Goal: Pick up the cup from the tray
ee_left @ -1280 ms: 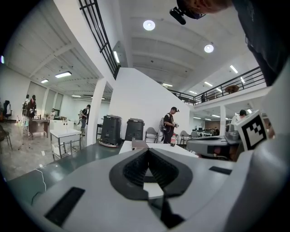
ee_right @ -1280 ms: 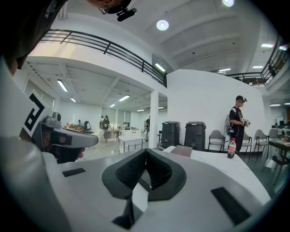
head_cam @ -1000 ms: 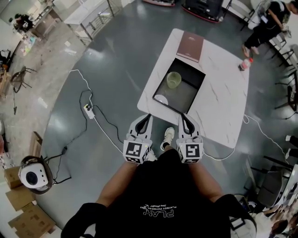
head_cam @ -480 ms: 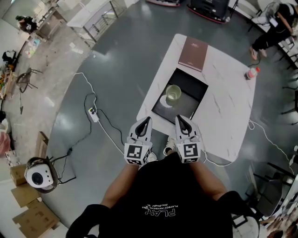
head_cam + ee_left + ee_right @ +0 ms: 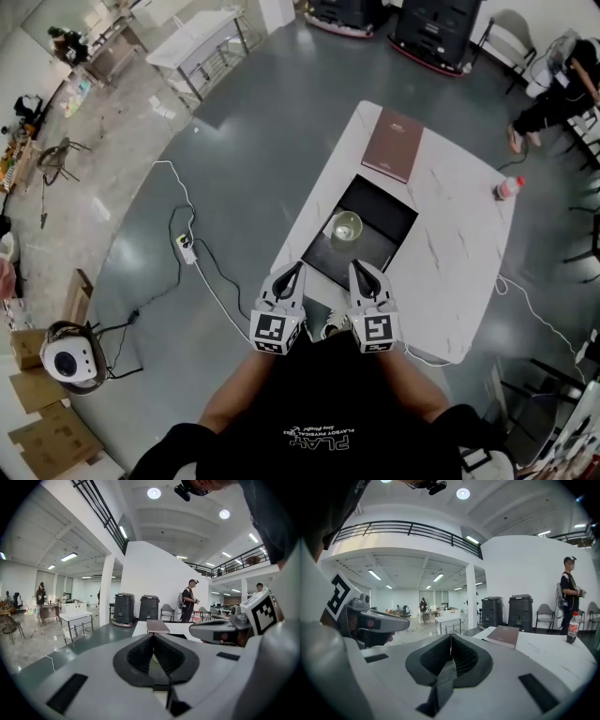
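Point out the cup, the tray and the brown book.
cup [image 5: 346,228], head view, on its open top.
tray [image 5: 382,206], head view, on its bare dark floor.
brown book [image 5: 393,145], head view, middle of its cover.

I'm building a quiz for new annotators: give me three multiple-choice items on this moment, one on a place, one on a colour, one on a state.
1. Where is the cup?
A on a chair
B in the black tray
C on the floor

2. What colour is the book beyond the tray?
A brown
B blue
C white

3. How are the right gripper jaws?
A wide open
B shut on the cup
C shut, holding nothing

Key: B, the cup stands inside the tray's walls; A, its cover is reddish brown; C, the jaws meet with nothing between them.
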A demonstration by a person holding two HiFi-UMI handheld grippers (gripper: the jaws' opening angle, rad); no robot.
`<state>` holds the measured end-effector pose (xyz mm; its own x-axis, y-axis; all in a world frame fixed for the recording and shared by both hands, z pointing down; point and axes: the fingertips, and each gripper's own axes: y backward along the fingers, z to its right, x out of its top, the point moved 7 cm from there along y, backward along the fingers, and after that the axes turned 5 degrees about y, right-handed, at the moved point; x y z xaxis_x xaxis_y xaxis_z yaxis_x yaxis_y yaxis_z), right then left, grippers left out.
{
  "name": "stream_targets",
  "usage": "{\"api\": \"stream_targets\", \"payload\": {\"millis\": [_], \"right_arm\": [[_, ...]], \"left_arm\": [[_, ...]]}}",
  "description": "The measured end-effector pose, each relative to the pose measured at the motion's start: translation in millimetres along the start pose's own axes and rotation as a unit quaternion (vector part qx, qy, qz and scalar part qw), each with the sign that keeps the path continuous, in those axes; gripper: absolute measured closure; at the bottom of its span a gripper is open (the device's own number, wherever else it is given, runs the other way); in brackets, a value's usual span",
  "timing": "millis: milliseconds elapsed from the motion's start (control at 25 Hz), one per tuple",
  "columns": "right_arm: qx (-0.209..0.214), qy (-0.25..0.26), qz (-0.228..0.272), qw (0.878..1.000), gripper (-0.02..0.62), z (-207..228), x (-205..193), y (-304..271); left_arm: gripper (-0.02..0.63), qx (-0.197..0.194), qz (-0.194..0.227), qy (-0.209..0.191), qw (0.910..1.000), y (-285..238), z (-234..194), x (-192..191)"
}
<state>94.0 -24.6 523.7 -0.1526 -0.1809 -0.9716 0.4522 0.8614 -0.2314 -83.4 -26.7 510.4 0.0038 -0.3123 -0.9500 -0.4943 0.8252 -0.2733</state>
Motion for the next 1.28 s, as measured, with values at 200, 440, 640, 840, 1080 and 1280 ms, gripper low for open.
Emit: {"api": "stream_targets", "payload": {"millis": [200, 440, 640, 840, 1080, 1280], "right_arm": [[-0.014, -0.004, -0.014, 1.000, 0.586, 1.4, -4.6, -10.0], [-0.033, -0.006, -0.028, 0.999, 0.586, 4.1, -11.0, -22.0], [-0.050, -0.002, -0.044, 0.998, 0.584, 10.1, -18.8, -26.8], [-0.060, -0.005, -0.061, 0.996, 0.584, 14.0, -26.5, -29.6], [-0.052, 0.001, -0.096, 0.994, 0.536, 9.6, -40.2, -41.4], [-0.041, -0.007, -0.113, 0.993, 0.390, 10.7, -47.4, -56.0]], "left_arm": [[0.598, -0.014, -0.004, 0.000, 0.9999, -13.7, -13.0, 4.7], [0.598, -0.033, -0.007, -0.010, 0.9994, -31.0, -28.1, 13.0], [0.598, -0.046, -0.009, -0.010, 0.9989, -41.4, -33.2, 13.1], [0.598, -0.051, -0.018, -0.003, 0.9985, -49.7, -35.2, 6.2], [0.598, -0.052, -0.028, -0.002, 0.9983, -51.8, -36.5, 1.1], [0.598, -0.048, -0.031, -0.001, 0.9984, -52.9, -41.6, -0.3]]}}
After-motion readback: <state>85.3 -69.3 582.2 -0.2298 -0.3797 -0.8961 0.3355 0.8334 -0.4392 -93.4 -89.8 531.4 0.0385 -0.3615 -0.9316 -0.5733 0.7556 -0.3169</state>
